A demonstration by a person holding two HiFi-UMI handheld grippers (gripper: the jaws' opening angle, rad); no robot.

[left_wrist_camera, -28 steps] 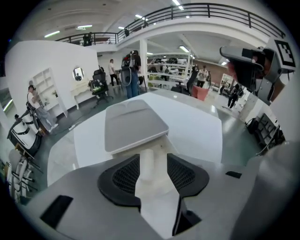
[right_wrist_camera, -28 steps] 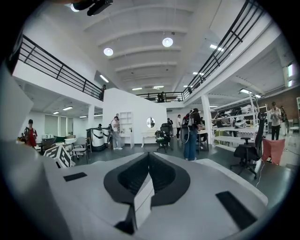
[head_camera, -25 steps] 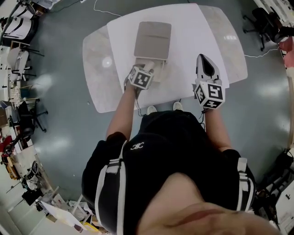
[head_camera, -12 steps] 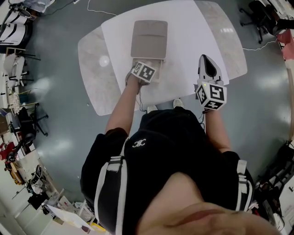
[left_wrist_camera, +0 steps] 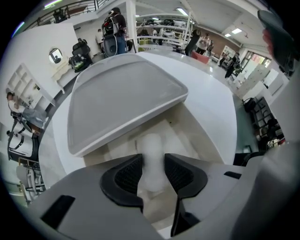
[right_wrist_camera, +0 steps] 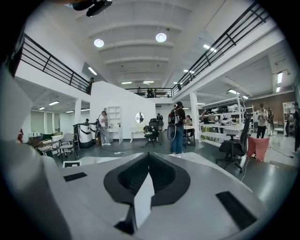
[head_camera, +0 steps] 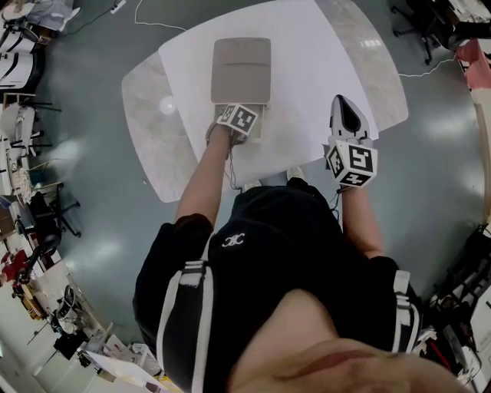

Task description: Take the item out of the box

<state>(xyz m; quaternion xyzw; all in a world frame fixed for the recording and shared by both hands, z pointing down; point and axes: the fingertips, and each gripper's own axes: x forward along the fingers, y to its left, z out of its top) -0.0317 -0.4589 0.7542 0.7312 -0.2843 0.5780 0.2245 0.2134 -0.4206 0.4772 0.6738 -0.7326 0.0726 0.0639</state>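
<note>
A shallow box (head_camera: 259,127) lies on the white table (head_camera: 307,69), its grey lid (head_camera: 241,71) swung open away from me. My left gripper (head_camera: 240,121) dips into the box from its near end. In the left gripper view the lid (left_wrist_camera: 122,98) rises ahead. A white, bottle-like item (left_wrist_camera: 152,147) lies in the cream tray between the closing jaws of the left gripper (left_wrist_camera: 153,171), and both pads touch its sides. My right gripper (head_camera: 343,101) rests over the table's right part, shut and empty; its jaws meet in the right gripper view (right_wrist_camera: 149,159).
The table has a marbled extension (head_camera: 153,130) at its left. Around it is grey floor with a cable (head_camera: 153,15) behind. Office chairs (head_camera: 418,19) stand at the far right. The right gripper view shows people and desks far off in a hall.
The left gripper has moved forward and down into the box's open part. The right gripper has stayed at the table's right. The head camera has shifted a little.
</note>
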